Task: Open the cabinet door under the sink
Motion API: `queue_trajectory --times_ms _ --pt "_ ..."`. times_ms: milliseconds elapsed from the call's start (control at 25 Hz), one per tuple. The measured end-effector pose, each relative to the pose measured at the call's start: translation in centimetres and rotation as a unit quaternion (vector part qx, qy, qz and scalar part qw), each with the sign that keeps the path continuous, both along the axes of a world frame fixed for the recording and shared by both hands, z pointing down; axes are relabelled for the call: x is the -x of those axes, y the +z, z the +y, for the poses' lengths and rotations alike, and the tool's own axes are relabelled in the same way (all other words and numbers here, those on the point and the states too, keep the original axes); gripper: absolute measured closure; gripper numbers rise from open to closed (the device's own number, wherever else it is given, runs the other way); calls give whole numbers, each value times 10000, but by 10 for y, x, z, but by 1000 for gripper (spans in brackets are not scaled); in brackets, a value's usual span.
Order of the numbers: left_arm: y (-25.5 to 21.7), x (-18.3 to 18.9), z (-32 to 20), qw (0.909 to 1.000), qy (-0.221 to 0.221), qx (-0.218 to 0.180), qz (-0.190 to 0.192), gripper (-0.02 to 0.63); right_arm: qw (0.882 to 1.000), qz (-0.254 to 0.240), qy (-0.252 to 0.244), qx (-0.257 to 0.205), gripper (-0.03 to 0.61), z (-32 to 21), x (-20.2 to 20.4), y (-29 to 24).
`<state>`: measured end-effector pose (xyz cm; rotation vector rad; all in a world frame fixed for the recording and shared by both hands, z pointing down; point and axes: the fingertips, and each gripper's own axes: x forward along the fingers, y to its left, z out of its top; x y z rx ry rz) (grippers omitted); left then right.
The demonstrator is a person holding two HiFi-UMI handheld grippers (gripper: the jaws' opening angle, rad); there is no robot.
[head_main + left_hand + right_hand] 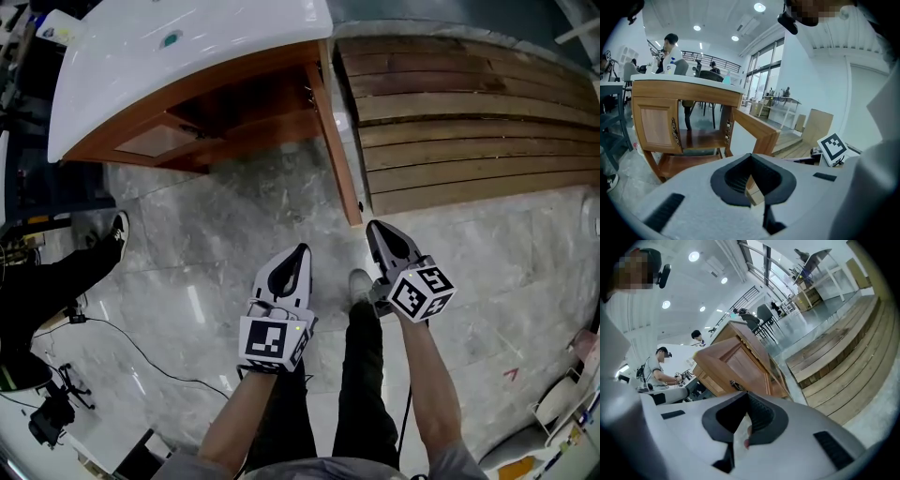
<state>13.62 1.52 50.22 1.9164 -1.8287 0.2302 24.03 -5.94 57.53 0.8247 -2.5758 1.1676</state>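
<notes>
The wooden cabinet (pixel 220 112) under the white sink (pixel 187 47) stands at the top left of the head view. Its right door (pixel 336 141) is swung out towards me, edge-on from above; the left door (pixel 654 126) is closed. The inside shelf (pixel 701 138) shows through the opening. My left gripper (pixel 298 251) hangs over the floor, short of the cabinet, jaws together and empty. My right gripper (pixel 373 228) is shut on nothing, its tip just below the door's free end. In the right gripper view the door (pixel 740 364) and its metal handle (pixel 737 385) lie just past the jaws.
Wooden plank steps (pixel 469 112) run along the right of the open door. Someone's dark-trousered leg and shoe (pixel 66 281) reach in from the left, with cables and a small stand (pixel 52 412) on the marble floor. My own legs (pixel 361 356) are below the grippers.
</notes>
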Motion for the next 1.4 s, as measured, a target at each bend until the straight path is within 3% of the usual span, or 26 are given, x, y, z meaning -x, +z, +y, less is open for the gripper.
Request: queue_trajectory --times_ms 400,800,1040,1400 --pt "-95 -21 -3 9990 355 -273 71 606 9992 -198 108 -329 569 5 -15 -118" --pt "-218 -5 -4 9956 550 -742 141 606 9929 -521 -22 -1068 569 7 12 -268" --pt "-298 3 -2 9927 545 -1069 83 606 9821 -369 -145 -1844 569 23 26 -357" --pt "-404 8 16 9827 777 -1672 -197 606 9628 -632 -144 -2622 569 56 41 -472"
